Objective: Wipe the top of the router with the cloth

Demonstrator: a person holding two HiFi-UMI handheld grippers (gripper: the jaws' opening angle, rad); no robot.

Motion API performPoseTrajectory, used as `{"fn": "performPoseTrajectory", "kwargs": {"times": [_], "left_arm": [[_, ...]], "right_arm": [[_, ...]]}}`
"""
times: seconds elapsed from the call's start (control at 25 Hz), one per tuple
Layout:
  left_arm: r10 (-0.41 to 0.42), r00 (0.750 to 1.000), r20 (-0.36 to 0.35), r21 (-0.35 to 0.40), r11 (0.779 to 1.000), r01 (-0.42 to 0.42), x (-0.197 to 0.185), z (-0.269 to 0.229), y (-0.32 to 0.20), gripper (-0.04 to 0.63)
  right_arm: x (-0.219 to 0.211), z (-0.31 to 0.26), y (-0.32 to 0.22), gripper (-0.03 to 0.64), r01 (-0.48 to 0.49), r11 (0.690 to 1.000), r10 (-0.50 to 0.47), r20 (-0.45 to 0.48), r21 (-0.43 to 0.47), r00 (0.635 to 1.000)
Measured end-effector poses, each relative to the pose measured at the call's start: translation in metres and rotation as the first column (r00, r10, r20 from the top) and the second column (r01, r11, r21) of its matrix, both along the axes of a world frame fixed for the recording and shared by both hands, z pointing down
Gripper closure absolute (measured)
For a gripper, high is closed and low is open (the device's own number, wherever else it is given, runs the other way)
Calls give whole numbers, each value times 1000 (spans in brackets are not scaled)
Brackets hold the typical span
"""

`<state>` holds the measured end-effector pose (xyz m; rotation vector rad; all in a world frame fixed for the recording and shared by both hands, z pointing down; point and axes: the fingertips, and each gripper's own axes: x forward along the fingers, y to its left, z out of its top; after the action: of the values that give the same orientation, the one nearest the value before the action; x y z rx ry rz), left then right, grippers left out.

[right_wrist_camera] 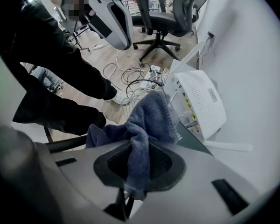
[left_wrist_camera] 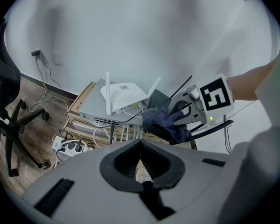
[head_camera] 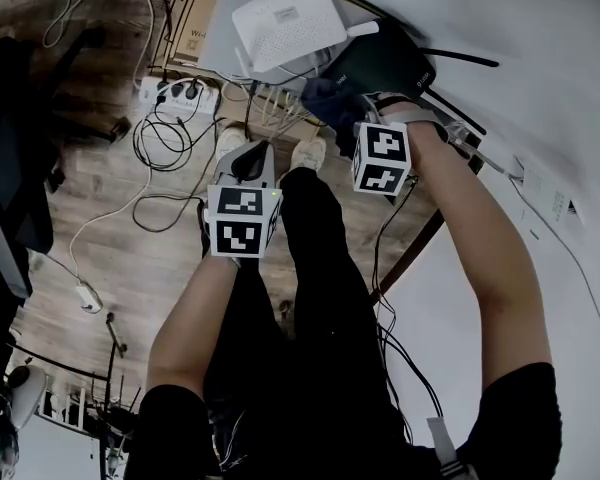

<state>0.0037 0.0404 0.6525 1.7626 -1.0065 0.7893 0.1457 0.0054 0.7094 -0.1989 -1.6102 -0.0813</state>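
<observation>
The white router lies on a grey box against the wall; it also shows as router with two raised aerials and as router. My right gripper is shut on a dark blue cloth, held just to the router's right and below its edge. In the right gripper view the cloth hangs out of the right gripper, close to the router's port side. The left gripper is shut and holds nothing, lower down, apart from the router. From the left gripper I see the cloth ahead.
A dark flat device with black aerials sits right of the router. A cardboard box, a power strip and loose cables lie on the wood floor. The person's shoes stand below. Office chairs stand further off.
</observation>
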Motion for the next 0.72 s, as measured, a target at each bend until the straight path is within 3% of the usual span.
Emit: {"fn": "performPoseTrajectory", "kwargs": {"times": [0.2,0.4,0.52,0.72], "left_arm": [[-13,1000,8,0,1000,13,-3,1,3,594],[-28,1000,1,5,1000,28,0,-5,3,594],[-49,999,-11,24,999,49,-1,-19,-5,594],[-56,998,-12,78,995,57,-7,-50,-20,594]], "right_arm": [[29,0,13,576,19,995,-30,-105,-101,994],[64,0,31,575,50,983,-99,-280,-175,955],[64,-7,26,575,45,992,-76,-279,-116,957],[54,-44,0,575,-89,994,99,-181,61,978]]}}
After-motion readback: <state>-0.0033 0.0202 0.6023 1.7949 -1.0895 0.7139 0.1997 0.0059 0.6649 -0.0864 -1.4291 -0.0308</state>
